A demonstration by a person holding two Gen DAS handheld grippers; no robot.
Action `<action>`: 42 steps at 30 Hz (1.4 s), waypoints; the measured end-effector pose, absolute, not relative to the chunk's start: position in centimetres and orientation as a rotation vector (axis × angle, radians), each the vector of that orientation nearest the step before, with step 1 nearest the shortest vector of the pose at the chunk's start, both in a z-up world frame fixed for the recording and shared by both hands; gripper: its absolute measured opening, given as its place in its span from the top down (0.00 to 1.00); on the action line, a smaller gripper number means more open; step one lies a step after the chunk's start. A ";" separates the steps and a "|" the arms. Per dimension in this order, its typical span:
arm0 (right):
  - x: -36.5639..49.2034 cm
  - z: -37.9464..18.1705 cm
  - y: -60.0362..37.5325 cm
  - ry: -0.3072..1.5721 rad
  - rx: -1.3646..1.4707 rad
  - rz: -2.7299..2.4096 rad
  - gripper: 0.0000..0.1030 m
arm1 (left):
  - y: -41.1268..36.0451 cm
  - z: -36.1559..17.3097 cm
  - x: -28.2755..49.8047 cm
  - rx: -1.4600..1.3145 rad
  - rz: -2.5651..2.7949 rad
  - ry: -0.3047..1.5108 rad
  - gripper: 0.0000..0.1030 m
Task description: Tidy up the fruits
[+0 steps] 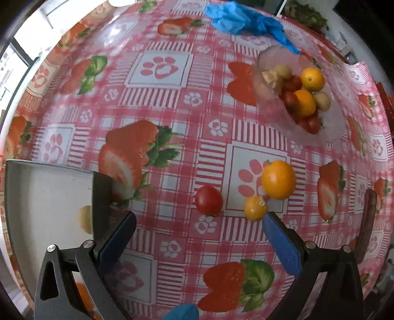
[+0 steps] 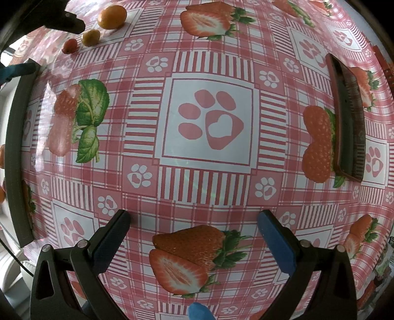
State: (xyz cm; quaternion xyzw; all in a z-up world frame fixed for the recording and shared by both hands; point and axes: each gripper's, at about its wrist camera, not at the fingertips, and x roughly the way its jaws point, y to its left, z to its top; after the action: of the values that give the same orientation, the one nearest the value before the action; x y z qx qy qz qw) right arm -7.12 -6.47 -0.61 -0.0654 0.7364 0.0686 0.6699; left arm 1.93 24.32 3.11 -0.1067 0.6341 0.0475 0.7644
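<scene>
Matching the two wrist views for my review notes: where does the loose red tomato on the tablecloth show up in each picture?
Left wrist view: the red tomato lies low and centre, just beyond the open left tool.
Right wrist view: the same tomato sits small at the far upper left.
Shared landmark: the small yellow fruit beside it, with the bigger orange next along.

Left gripper (image 1: 199, 226): black angular arms with triangular cut-outs, round silver screws at the joints, and flat blue pads (image 1: 283, 243) on the fingers. Right gripper (image 2: 194, 222) looks the same: black frame, silver screws, blue pads (image 2: 277, 240).
</scene>
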 end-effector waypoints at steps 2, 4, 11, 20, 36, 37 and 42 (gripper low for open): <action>-7.2 -0.6 -6.5 1.656 -0.148 0.156 0.00 | 24.8 3.3 2.1 -0.234 0.111 1.376 0.00; -7.3 -0.6 -6.5 1.656 -0.148 0.156 0.00 | 25.5 2.8 2.9 -0.229 0.139 1.381 0.00; -7.2 -0.6 -6.5 1.658 -0.149 0.156 0.00 | 27.8 2.4 4.3 -0.265 0.215 1.376 0.00; -7.2 -0.6 -6.4 1.659 -0.149 0.155 0.00 | 25.4 3.5 2.1 -0.205 0.114 1.382 0.00; -7.2 -0.6 -6.4 1.655 -0.147 0.152 0.00 | 23.8 1.9 1.6 -0.032 0.196 1.404 0.00; -7.2 -0.6 -6.4 1.656 -0.147 0.152 0.00 | 23.5 2.4 0.8 -0.031 0.188 1.382 0.00; -7.2 -0.6 -6.4 1.646 -0.147 0.152 0.00 | 23.4 4.2 0.4 -0.067 0.205 1.324 0.00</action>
State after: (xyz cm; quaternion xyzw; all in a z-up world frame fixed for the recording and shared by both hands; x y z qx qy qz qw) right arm -7.22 -6.43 -0.58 -0.0652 0.7319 0.0675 0.6749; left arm 0.38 23.36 4.20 -0.0311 0.6135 0.0948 0.7834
